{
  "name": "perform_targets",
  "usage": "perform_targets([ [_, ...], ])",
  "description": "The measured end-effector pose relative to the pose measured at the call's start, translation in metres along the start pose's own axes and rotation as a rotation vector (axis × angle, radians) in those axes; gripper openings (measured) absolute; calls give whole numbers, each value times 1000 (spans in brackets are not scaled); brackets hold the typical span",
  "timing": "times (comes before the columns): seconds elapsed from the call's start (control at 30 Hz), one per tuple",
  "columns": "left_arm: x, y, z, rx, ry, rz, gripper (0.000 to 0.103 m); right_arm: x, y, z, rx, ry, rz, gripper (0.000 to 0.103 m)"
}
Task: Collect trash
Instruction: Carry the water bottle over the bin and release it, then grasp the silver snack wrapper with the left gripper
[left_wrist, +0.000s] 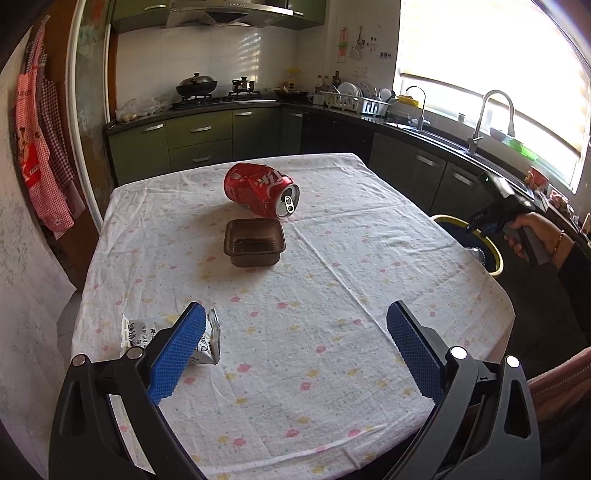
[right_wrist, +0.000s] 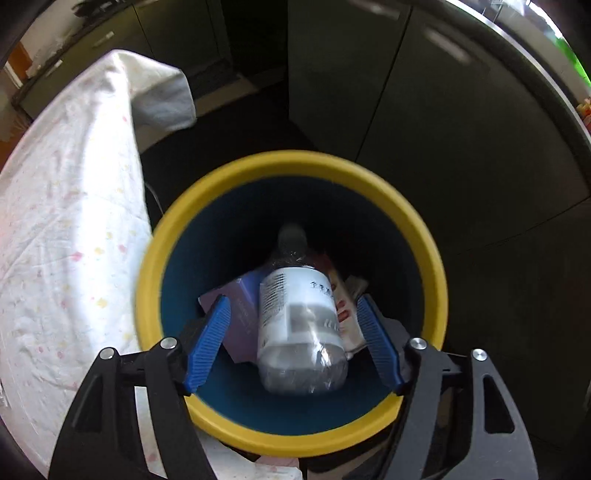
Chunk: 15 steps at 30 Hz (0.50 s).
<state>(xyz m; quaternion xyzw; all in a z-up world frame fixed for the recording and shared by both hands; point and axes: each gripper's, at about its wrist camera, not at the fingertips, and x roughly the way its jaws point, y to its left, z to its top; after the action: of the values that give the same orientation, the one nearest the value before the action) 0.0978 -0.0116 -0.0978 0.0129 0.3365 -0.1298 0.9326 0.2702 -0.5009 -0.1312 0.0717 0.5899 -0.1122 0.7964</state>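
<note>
Two ribbed blue fingers (right_wrist: 376, 343) (spread), clear plastic bottle (right_wrist: 301, 325), round yellow-rimmed bin (right_wrist: 288, 162)

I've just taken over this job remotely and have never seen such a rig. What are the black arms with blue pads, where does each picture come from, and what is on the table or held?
Each picture comes from a camera on a hand-held two-finger gripper, looking along its blue-padded fingers. A person holds one in each hand.

The left gripper hangs open over the flowered tablecloth, holding nothing. On the cloth lie a dented red drink can, a brown plastic tray and a white snack wrapper beside the left finger.

The right gripper points down into a yellow-rimmed blue bin beside the table. A clear white-labelled plastic bottle shows between its pads, which stand clear of it. Other packaging lies beneath.
</note>
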Motion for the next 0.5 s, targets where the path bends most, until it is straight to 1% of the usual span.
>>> perform_targets([
  [0.07,4,1,-1,0,9,4,97,-25,7,-11,-5,-64,39,69],
  [0.13,7,6,-2,-1,17,12,97,-49,16,-30,-18,-122,121,75],
  [0.17,9,9,-2,1,21,22,97,-63,25,-45,-33,-157,184,79],
  [0.2,10,13,-2,6,25,37,97,-70,30,-56,-44,-175,223,79],
  [0.23,11,17,-3,12,28,48,97,-78,41,-72,-65,-187,275,79],
  [0.33,14,31,-3,25,52,98,97,-86,66,-103,-121,-192,374,79],
  [0.4,17,42,-4,4,69,123,97,-92,79,-125,-149,-202,412,79],
  [0.43,19,51,-5,-20,82,130,97,-95,89,-132,-157,-207,428,79],
  [0.5,22,61,-5,-32,84,155,97,-97,104,-144,-168,-211,461,79],
])
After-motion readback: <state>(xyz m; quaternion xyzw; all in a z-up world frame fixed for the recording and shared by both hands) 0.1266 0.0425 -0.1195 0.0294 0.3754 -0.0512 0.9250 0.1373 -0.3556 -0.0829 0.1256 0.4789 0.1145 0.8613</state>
